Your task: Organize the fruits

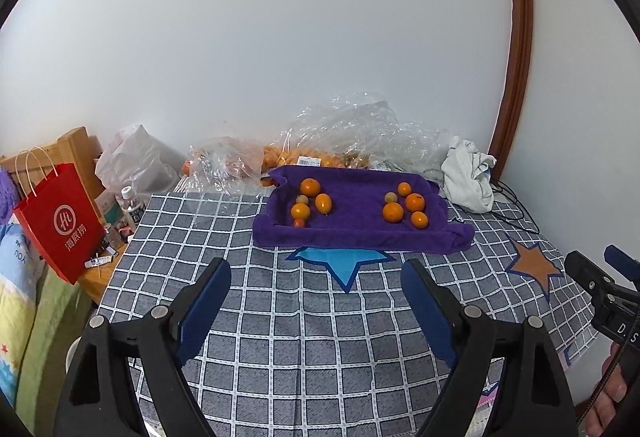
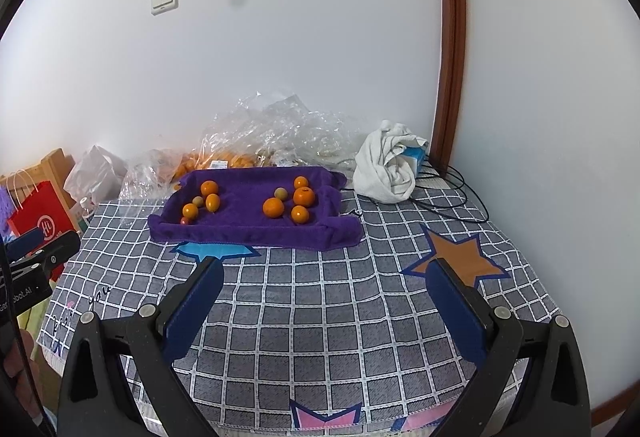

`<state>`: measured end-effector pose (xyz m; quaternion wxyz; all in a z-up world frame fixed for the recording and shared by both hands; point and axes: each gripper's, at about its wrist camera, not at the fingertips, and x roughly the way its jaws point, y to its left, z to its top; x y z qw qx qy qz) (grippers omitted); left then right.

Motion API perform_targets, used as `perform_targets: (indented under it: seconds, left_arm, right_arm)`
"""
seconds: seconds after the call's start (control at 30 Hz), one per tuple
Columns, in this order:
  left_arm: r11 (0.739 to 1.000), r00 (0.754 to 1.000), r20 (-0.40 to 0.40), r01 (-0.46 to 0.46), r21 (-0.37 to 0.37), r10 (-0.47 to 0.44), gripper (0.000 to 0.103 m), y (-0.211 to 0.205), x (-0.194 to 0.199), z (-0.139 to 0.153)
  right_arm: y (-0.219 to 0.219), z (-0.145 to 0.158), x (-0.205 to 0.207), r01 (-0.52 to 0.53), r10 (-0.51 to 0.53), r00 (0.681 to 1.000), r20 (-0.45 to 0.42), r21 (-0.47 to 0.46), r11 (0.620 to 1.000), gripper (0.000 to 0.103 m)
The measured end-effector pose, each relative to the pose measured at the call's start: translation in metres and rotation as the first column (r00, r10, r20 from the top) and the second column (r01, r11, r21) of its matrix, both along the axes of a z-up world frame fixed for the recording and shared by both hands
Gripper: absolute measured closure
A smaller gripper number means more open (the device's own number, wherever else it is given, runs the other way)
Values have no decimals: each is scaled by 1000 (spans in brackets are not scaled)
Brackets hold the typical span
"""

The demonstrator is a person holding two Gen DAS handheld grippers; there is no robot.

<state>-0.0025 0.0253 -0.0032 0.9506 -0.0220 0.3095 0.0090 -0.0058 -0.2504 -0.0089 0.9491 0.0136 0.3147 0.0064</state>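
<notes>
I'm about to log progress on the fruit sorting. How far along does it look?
Done: fruit sits on the purple towel in two clusters, left and right. Each still mixes oranges with a small greenish fruit, so the sorting may be unfinished. In hand: nothing; the left claw and right claw are open and short of the towel. Left: more fruit lies in the bags behind.

Open checked cloth (image 1: 304, 321) before towel (image 1: 360, 237)

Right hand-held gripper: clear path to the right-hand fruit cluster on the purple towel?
Probably yes. The right hand-held gripper is open and empty, with only bare checked tablecloth between it and the right cluster. The purple towel has a raised front edge to clear.
</notes>
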Motion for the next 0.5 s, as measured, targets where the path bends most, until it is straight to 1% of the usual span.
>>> perform_targets:
  seconds: [0.5]
  left_arm:
    - [1000, 1000, 2, 6, 1, -6, 17, -2, -1, 0]
  right_arm:
    - [-3, -1, 0, 10, -10, 1000, -1, 7, 1000, 3]
